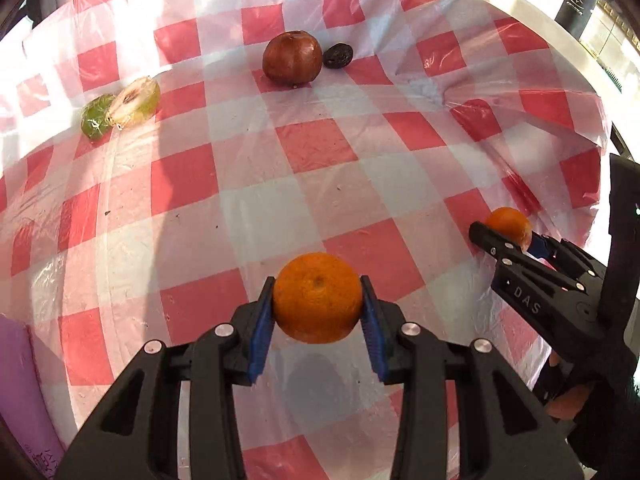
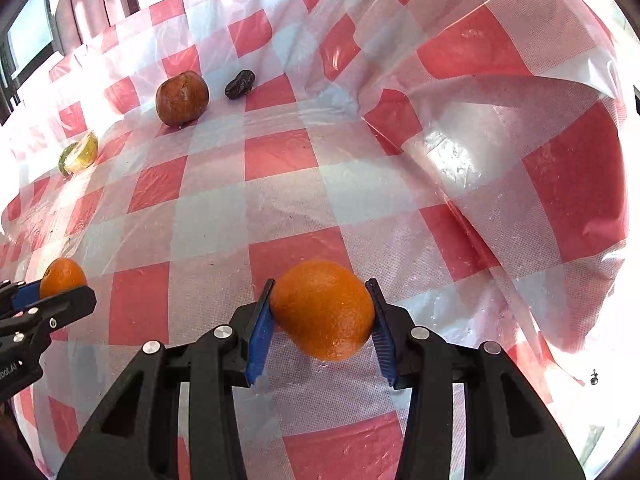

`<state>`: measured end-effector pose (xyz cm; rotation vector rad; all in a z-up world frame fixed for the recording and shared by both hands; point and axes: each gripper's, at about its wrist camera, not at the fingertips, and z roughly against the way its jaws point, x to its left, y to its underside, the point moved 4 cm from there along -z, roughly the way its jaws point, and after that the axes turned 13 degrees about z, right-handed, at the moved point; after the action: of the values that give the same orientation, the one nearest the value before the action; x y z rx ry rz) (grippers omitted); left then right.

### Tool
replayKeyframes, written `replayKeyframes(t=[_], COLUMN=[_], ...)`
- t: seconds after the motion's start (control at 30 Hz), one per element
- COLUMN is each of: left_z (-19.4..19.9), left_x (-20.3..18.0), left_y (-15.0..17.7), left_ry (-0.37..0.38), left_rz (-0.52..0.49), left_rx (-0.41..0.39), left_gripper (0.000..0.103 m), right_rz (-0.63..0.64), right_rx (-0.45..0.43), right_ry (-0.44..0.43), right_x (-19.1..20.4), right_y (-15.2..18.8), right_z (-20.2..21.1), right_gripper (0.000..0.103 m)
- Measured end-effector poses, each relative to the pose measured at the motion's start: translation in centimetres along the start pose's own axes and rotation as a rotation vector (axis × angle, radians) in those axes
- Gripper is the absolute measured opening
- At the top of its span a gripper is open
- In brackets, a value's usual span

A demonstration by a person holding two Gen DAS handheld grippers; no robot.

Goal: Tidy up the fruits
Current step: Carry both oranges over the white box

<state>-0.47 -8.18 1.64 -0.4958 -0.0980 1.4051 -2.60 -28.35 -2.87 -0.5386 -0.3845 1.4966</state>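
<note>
The left gripper (image 1: 318, 300) is clenching one mandarin (image 1: 318, 297) above the checked tablecloth (image 1: 316, 148); the right gripper (image 2: 323, 312) is clenching another mandarin (image 2: 323, 309). Open cloth is lying ahead; raised folds (image 2: 520, 120) are crowding the right jaws' right side.

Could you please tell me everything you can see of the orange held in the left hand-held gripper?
The orange is round, bright orange with a finely dimpled peel and a small dark navel facing the left wrist camera. It looks whole and unpeeled. The left hand-held gripper is shut on it, a blue ribbed pad pressing each side. Its shadow on the red-and-white checked tablecloth below suggests it is lifted clear. Nothing else touches it.
</note>
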Motion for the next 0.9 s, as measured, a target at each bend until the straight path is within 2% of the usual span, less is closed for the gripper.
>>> replayKeyframes(t=[0.13, 0.23, 0.4, 0.57, 0.67, 0.9], left_z=[1.4, 3.7, 4.8, 7.7, 9.6, 13.8], left_x=[1.1, 2.8, 3.4, 4.6, 5.9, 10.2], left_y=[4.6, 6.3, 5.3, 5.0, 5.1, 4.3], left_ry=[-0.01, -0.009, -0.001, 0.011, 0.006, -0.008], left_rz=[0.002, 0.011, 0.059, 0.035, 0.025, 0.073], left_rx=[0.034, 0.029, -0.036, -0.1, -0.134, -0.23], left_gripper=[0.04, 0.04, 0.04, 0.04, 0.04, 0.04], right_rz=[0.064, 0.114, 0.198, 0.24, 0.245, 0.27], right_rx=[0.011, 0.023, 0.041, 0.047, 0.031, -0.031], right_ry=[-0.044, -0.092, -0.147, -0.164, -0.163, -0.17], right_x=[4.0, 7.4, 12.2, 15.1, 16.1, 18.9], right_y=[0.8, 1.5, 3.1, 4.0, 3.6, 1.8], right_z=[0.8, 1.8, 4.1, 6.0, 7.2, 10.1], right_gripper=[0.043, 0.043, 0.043, 0.043, 0.043, 0.043])
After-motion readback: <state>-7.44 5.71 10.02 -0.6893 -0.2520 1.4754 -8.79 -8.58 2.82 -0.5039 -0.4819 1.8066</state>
